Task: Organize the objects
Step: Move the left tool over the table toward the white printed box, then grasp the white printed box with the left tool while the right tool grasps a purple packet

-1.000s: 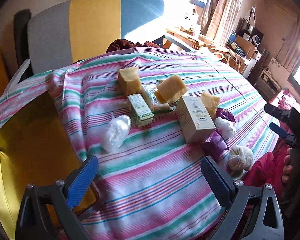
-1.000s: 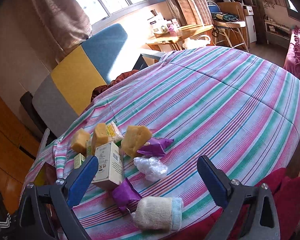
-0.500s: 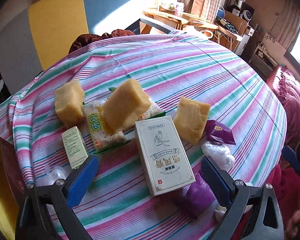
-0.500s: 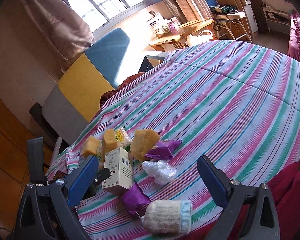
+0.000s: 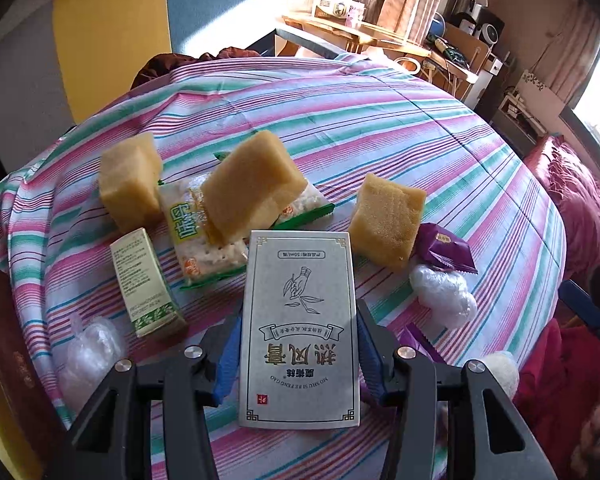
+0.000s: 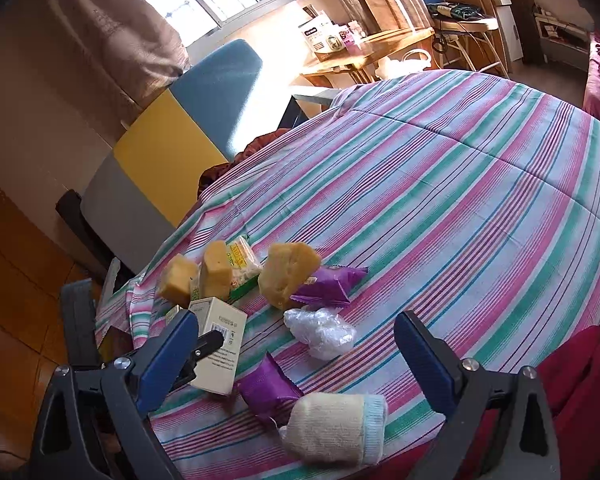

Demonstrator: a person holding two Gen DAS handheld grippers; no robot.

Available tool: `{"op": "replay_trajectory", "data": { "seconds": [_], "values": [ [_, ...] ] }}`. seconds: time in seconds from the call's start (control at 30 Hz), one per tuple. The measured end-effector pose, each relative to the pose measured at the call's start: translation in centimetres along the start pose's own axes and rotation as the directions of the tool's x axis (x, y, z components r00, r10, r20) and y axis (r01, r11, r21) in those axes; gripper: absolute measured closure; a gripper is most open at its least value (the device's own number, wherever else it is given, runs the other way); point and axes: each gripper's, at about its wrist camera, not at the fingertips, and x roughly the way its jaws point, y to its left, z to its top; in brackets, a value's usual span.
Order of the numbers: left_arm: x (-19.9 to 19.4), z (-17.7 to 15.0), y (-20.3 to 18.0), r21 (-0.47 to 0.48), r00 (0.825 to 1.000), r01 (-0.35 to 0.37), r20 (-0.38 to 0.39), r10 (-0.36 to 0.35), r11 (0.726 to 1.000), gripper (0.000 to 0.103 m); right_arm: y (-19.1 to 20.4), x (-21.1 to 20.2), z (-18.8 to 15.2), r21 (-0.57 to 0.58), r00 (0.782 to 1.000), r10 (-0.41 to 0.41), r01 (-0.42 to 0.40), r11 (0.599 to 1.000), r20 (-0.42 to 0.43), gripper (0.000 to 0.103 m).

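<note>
Grey box (image 5: 300, 332) stands between the blue pads of the left claw (image 5: 298, 354), whose jaws are closing on it; the right claw (image 6: 300, 356) is wide open above the striped cloth (image 6: 440, 200).

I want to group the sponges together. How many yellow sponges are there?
3. One far left beside the cracker packet, one leaning on that packet, one right, touching a purple wrapper.

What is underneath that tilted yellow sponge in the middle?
The tilted sponge leans on a green-edged cracker packet lying on the striped cloth. The packet's middle is covered, so its label there cannot be seen.
</note>
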Motion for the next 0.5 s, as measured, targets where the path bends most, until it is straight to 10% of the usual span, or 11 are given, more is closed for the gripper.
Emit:
{"op": "replay_trajectory", "data": {
  "seconds": [0.5],
  "values": [
    [-9.1, -8.3, 3.3, -0.086, 0.994, 0.005, 0.108, 0.004, 0.996, 0.051, 2.1, 3.4, -1.3, -0.138, 0.983, -0.102, 0.081, 0.987, -0.152, 0.002]
  ]
}}
